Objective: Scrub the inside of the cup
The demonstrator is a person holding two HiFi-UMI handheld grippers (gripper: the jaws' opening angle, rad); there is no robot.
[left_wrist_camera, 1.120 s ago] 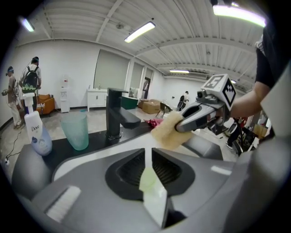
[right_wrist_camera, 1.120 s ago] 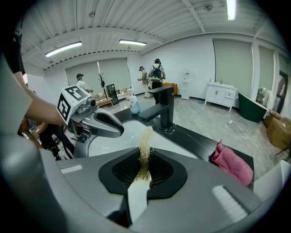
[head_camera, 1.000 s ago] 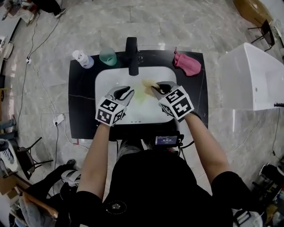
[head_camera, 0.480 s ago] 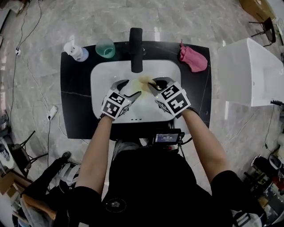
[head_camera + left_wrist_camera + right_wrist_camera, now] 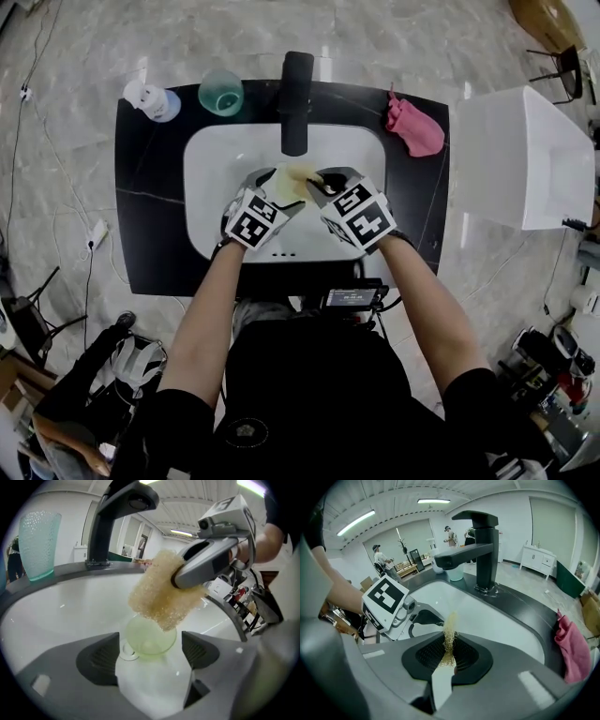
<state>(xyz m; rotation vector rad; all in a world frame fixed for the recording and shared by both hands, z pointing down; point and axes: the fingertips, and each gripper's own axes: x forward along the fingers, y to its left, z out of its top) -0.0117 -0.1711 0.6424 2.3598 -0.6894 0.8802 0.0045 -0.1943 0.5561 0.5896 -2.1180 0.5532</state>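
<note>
Left gripper (image 5: pixel 151 654): jaws wide and opening, pads pressing on nothing. The green cup (image 5: pixel 150 639) lies between their tips on the sink (image 5: pixel 61 616) floor, just beside the drain, with its inside facing the camera.

Right gripper (image 5: pixel 447 651): jaws closed on the sponge (image 5: pixel 451 625), which is pinched thin between the pads. The sponge hangs over the cup with its lower corner at the rim; cannot tell if they touch.

Room: in the head view there is bare white basin at the left and lower edges of the sink. The faucet (image 5: pixel 295 89) spout overhangs the far middle, close behind the sponge. The dark bench (image 5: pixel 155 234) rims the sink.

Far edge: teal cup (image 5: pixel 221 94) and white bottle (image 5: pixel 150 98) upper left, pink cloth (image 5: pixel 415 129) upper right.

Only the left gripper view shows the green cup; in the head view the grippers and sponge cover it. Only the right gripper view shows how flat the sponge is squeezed.
</note>
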